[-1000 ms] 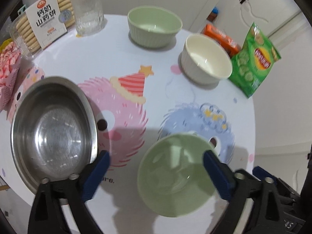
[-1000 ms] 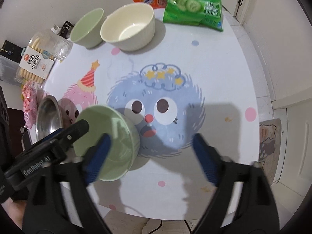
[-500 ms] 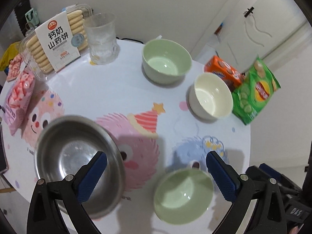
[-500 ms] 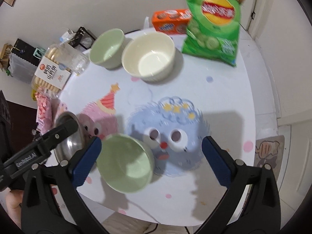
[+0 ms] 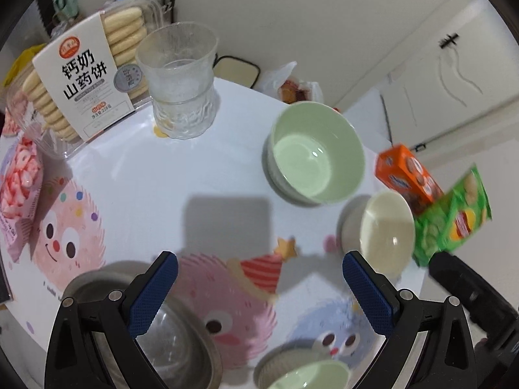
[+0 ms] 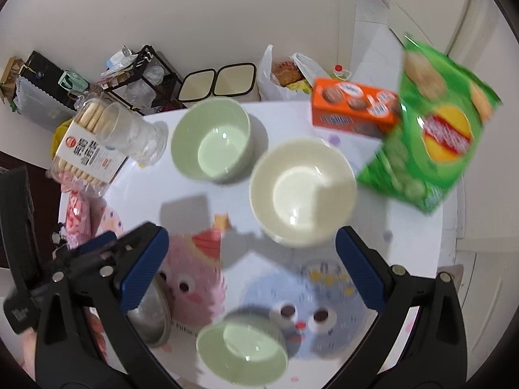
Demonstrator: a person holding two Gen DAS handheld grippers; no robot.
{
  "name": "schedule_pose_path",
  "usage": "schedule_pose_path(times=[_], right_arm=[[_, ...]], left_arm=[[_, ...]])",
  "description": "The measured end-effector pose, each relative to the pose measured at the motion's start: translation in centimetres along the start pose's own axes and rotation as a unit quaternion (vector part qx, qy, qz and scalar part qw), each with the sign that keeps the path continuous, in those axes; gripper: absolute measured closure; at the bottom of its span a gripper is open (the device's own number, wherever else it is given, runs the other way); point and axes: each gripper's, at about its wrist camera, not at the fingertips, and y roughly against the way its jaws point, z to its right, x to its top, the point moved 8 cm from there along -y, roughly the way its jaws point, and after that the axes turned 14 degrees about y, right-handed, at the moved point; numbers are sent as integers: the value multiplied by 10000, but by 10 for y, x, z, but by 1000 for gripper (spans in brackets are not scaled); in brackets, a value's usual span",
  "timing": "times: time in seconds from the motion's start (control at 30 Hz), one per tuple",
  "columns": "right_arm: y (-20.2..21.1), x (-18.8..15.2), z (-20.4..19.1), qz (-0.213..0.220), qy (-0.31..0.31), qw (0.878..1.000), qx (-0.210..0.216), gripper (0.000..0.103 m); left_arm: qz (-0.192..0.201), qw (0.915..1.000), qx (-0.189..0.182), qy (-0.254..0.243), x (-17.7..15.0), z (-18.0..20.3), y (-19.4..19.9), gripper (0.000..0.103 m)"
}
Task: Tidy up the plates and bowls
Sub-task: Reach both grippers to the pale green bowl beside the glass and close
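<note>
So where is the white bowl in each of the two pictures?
Left wrist view: the white bowl sits at the right, just above the right fingertip of the left hand-held gripper.
Right wrist view: the white bowl is near the middle, above the open right hand-held gripper.
Shared landmark: the orange box stands just beyond the bowl in both.

Both wrist views look steeply down from above the near edge of the round table (image 5: 201, 175), each framed below by its own open blue-padded fingers. The left view sits closer, facing the glass (image 5: 180, 84); the right faces the cream bowl (image 6: 303, 191). Both share the far green bowl (image 5: 316, 155) and cream bowl.
</note>
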Motion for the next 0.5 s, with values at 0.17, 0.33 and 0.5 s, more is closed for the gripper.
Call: schedule_pose_path(times=[0.17, 0.33, 0.5], right_arm=[[-23, 37, 9, -111, 24, 9999, -24, 1], [-46, 64, 15, -206, 113, 9997, -40, 1], [-68, 77, 14, -394, 256, 9989, -40, 1]], left_arm=[[-158, 9993, 47, 340, 18, -1, -22, 0], [-269, 9979, 13, 597, 34, 0, -40, 0], [-327, 9962, -126, 800, 45, 2, -55, 0]])
